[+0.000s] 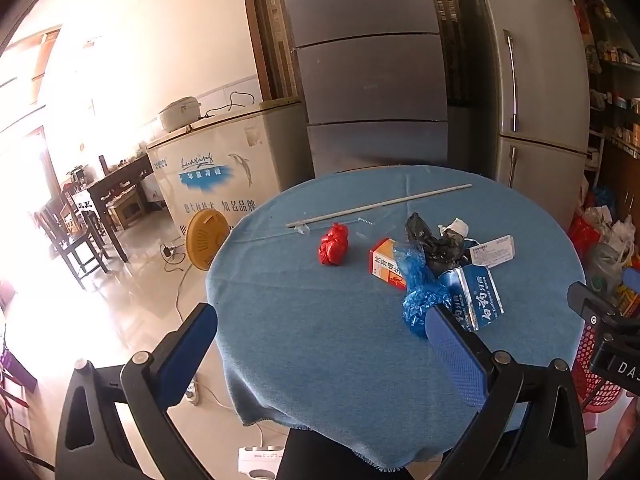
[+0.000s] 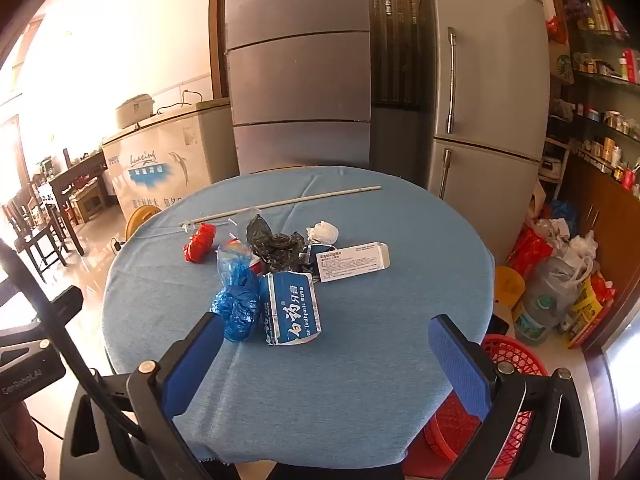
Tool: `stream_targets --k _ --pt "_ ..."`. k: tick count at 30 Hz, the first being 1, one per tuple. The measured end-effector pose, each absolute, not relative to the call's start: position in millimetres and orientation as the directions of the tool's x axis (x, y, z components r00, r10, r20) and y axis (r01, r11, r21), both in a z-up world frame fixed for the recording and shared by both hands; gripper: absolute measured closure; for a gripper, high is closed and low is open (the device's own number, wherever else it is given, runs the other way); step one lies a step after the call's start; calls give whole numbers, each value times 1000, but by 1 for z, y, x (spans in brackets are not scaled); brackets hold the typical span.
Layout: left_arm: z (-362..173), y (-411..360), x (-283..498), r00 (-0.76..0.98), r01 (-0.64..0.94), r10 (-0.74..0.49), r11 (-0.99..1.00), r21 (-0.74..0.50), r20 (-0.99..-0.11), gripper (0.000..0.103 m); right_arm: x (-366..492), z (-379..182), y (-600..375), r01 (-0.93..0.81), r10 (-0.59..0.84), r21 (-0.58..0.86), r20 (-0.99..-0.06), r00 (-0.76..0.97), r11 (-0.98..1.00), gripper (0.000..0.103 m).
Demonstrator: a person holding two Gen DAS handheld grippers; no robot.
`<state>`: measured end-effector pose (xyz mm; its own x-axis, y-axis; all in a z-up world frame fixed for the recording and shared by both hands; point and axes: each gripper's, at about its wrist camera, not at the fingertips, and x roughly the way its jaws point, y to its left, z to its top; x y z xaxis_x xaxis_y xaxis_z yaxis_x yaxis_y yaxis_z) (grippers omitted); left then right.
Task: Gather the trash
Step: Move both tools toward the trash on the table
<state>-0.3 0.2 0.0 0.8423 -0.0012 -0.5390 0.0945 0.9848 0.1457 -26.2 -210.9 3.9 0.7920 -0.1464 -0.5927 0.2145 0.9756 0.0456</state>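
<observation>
Trash lies on a round table with a blue cloth [image 1: 328, 340] [image 2: 380, 320]. It includes a red crumpled bag [image 1: 333, 245] [image 2: 199, 242], a blue plastic bag [image 1: 420, 292] [image 2: 236, 304], a blue toothpaste box [image 1: 478, 300] [image 2: 292, 308], a black bag [image 1: 434, 246] [image 2: 274, 246], an orange box [image 1: 386, 264], a white box [image 1: 494, 251] [image 2: 352, 260], a white wad [image 2: 323, 233] and a long thin rod [image 1: 380, 204] [image 2: 280, 202]. My left gripper [image 1: 324, 344] hovers open over the table's near side. My right gripper [image 2: 326, 354] is open too, just short of the toothpaste box. Nothing is held.
A red mesh basket [image 2: 516, 360] [image 1: 590, 380] stands on the floor by the table's right edge. Two grey fridges [image 2: 484, 80] and a chest freezer [image 1: 224, 160] stand behind. Bags and bottles [image 2: 560, 276] crowd the floor at right. A yellow fan [image 1: 204, 240] sits at left.
</observation>
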Motion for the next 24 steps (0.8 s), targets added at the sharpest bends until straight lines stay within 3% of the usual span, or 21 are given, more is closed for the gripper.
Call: stream_targets --k 24 --pt "-7 2 2 839 97 -5 985 140 -545 0 -23 -1 -210 219 -150 43 -601 785 975 0"
